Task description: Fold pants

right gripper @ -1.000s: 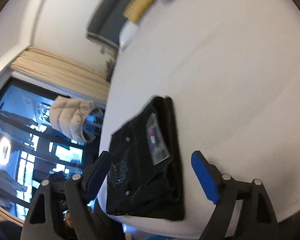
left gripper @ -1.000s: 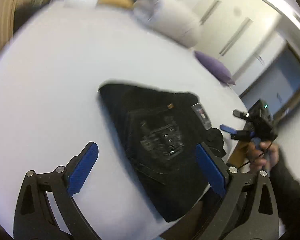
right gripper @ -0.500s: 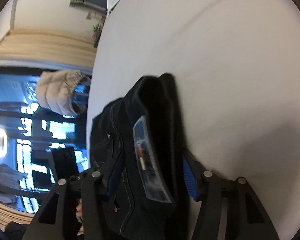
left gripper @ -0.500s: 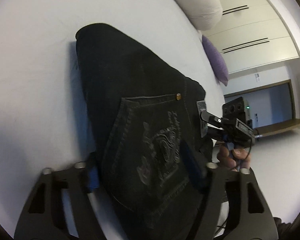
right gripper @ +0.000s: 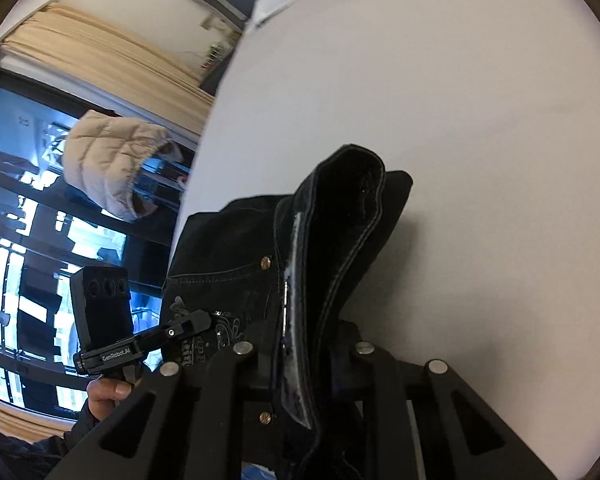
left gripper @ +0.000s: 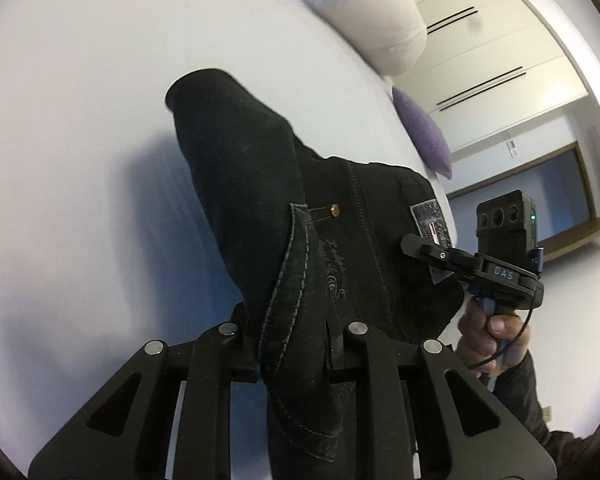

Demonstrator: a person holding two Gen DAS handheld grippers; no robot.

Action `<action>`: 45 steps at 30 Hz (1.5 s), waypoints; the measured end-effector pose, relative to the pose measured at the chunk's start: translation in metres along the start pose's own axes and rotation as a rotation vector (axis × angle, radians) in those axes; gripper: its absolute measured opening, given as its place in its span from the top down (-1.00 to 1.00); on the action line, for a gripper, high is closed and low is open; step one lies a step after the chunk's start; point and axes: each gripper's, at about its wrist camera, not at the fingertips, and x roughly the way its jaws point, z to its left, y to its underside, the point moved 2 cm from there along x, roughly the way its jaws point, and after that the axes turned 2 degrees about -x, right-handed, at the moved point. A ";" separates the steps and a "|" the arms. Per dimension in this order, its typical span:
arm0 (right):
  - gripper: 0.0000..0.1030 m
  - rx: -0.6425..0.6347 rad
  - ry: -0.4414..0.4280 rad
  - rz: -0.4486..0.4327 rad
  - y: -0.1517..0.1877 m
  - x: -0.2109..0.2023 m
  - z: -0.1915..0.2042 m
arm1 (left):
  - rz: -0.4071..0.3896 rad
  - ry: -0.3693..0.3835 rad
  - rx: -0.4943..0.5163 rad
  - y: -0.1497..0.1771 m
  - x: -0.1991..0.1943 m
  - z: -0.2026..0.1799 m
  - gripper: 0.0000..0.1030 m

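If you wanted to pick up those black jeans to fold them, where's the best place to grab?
Judging by the pose, the waistband end of the jeans, from the near edge of the bed: left gripper and right gripper each pinch it there.

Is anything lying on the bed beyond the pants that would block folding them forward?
Nothing visible does. Both claws, left and right, grip the black pants; the white bed beyond is bare, and the pillows sit at its far edge.

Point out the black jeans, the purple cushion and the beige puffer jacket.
black jeans (left gripper: 260,184), left wrist view, on the leg fabric.
purple cushion (left gripper: 424,132), left wrist view, mid-face.
beige puffer jacket (right gripper: 108,156), right wrist view, quilted middle.
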 end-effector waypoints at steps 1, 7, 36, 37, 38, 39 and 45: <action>0.63 -0.003 -0.009 -0.010 -0.009 0.004 0.006 | -0.024 -0.013 0.017 -0.014 -0.011 0.003 0.66; 0.63 0.019 -0.069 -0.034 -0.080 0.060 0.036 | -0.094 -0.135 0.095 -0.100 -0.043 0.026 0.65; -0.68 -0.114 0.239 -0.442 -0.031 0.013 0.090 | -0.590 -0.607 0.317 -0.046 -0.131 -0.010 -0.99; -0.78 -0.139 0.267 -0.492 -0.024 -0.001 0.104 | -0.652 -0.638 0.352 -0.031 -0.150 -0.026 -0.99; -0.85 -0.168 0.286 -0.546 -0.016 -0.015 0.120 | -0.705 -0.665 0.376 -0.018 -0.169 -0.038 -0.99; -0.98 -0.197 0.302 -0.603 -0.007 -0.030 0.135 | -0.767 -0.703 0.404 -0.002 -0.189 -0.053 -1.00; -1.00 -0.317 0.331 -0.917 0.044 -0.118 0.209 | -1.074 -0.862 0.496 0.076 -0.276 -0.145 -1.00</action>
